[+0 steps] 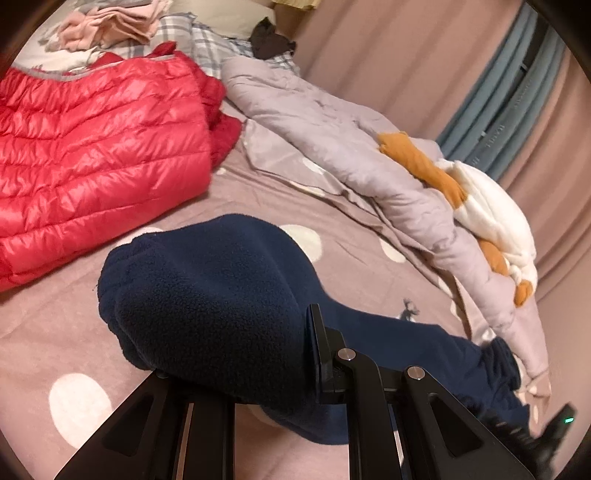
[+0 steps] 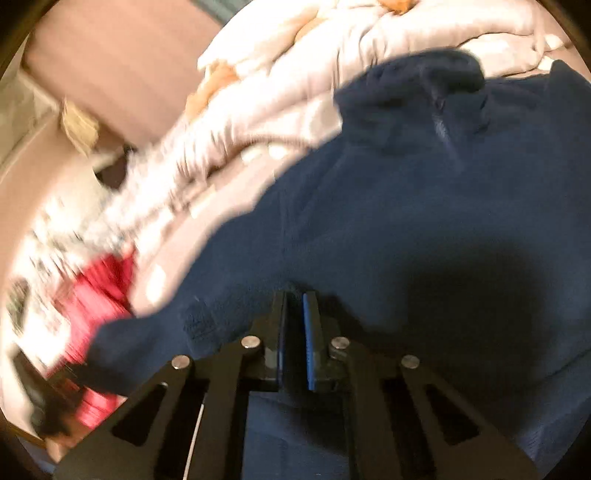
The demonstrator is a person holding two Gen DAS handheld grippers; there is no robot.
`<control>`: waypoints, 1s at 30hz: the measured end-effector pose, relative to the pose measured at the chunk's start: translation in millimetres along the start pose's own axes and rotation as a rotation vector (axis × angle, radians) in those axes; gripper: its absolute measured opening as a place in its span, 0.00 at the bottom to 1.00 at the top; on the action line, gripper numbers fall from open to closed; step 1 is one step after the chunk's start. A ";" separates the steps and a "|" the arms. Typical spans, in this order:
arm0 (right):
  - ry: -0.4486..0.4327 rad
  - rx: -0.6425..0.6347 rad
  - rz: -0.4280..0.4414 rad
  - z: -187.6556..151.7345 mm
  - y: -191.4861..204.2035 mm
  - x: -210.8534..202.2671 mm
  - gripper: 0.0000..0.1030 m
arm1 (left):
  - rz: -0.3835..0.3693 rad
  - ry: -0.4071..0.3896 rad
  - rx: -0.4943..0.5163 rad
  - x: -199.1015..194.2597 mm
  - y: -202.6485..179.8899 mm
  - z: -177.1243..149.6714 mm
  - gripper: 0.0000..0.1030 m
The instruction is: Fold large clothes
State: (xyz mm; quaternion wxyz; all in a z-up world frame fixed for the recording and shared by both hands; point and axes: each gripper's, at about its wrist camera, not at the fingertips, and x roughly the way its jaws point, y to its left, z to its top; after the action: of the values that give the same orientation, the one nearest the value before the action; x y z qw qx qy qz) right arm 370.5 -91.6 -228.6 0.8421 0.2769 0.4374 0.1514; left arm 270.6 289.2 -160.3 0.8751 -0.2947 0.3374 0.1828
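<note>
A navy fleece garment (image 1: 207, 295) lies on the dotted mauve bed sheet (image 1: 44, 332). My left gripper (image 1: 258, 343) is shut on a thick bunch of it. The fleece bulges over the left finger and hides it, and only the right finger (image 1: 319, 343) shows. In the blurred right wrist view the fleece (image 2: 406, 221) spreads wide beneath my right gripper (image 2: 295, 314). Its pads stand almost together, with dark fleece in the thin slit between them. A sleeve cuff (image 1: 498, 365) trails toward the lower right.
A red puffer jacket (image 1: 92, 147) lies at the left, just beyond the fleece. A lilac duvet (image 1: 332, 147) with a white and orange garment (image 1: 487, 214) runs along the right. Pink folded clothes (image 1: 110, 26) and plaid fabric (image 1: 192, 37) sit far back. Curtains (image 1: 406, 55) hang behind.
</note>
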 end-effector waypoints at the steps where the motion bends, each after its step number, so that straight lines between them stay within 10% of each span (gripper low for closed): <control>1: -0.039 -0.012 0.006 10.8 4.6 -8.9 0.04 | -0.004 0.002 -0.009 -0.4 1.7 1.0 0.13; 6: -0.176 -0.087 0.092 39.2 44.3 -31.9 0.04 | -0.023 -0.005 -0.036 -4.3 6.5 4.9 0.13; 9: -0.133 -0.172 -0.049 28.2 58.4 -13.7 0.10 | 0.007 -0.004 -0.013 -2.6 4.1 5.5 0.13; 11: -0.090 -0.218 -0.154 16.6 60.2 -2.1 0.32 | 0.001 0.001 -0.028 -0.5 7.5 6.4 0.13; 13: -0.057 -0.205 -0.180 4.1 46.5 -2.5 0.82 | -0.007 0.014 -0.059 1.9 12.1 6.3 0.13; 15: -0.075 -0.148 -0.123 -8.4 35.3 -10.2 0.95 | 0.003 0.012 -0.077 1.9 14.3 5.0 0.13; 20: -0.076 -0.303 -0.256 -39.3 55.8 12.8 0.83 | 0.049 -0.028 -0.090 -4.9 15.6 0.5 0.13; 24: -0.093 -0.301 -0.365 -54.8 47.2 32.2 0.27 | 0.039 -0.022 -0.103 -5.2 19.4 0.0 0.13; 30: -0.164 -0.198 -0.255 -16.4 51.1 -3.6 0.25 | 0.051 -0.016 -0.081 0.8 17.6 0.1 0.13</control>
State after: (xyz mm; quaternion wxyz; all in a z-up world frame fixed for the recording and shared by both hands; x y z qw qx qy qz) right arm 354.4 -47.0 -203.2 0.9105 0.1464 0.3818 0.0625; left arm 262.1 302.7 -167.7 0.8603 -0.3196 0.3302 0.2209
